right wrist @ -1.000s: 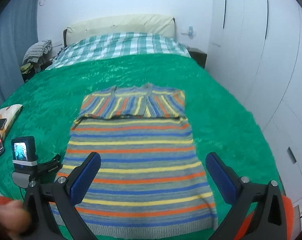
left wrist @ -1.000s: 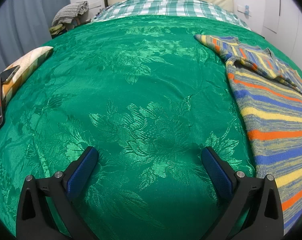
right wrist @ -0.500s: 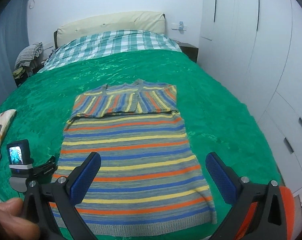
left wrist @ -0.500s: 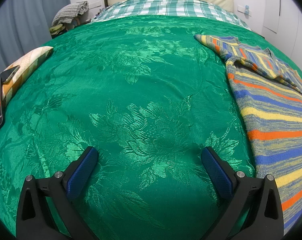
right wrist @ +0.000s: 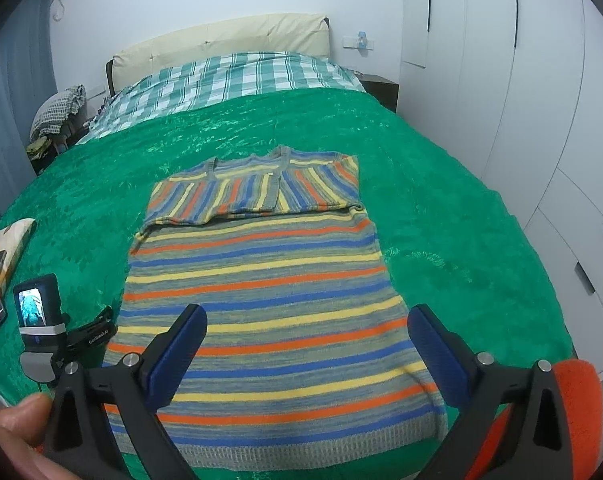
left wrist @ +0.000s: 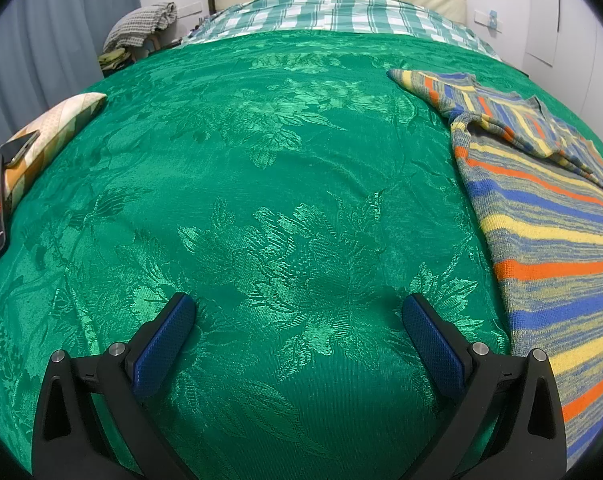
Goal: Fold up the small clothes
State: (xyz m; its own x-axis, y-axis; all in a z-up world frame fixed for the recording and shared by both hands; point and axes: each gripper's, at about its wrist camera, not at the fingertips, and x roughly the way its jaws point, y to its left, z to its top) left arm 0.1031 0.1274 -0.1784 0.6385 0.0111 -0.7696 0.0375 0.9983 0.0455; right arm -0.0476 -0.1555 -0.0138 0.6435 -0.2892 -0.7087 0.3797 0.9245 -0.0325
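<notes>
While both grippers' fingers gape wide, empty, the right (right wrist: 307, 330) seemingly hovers above the sweater (right wrist: 261, 280).

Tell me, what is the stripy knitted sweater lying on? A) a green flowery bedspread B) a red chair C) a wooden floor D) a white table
A: the striped knitted sweater lies flat on the shiny green floral bedspread, sleeves folded across its chest.
</notes>
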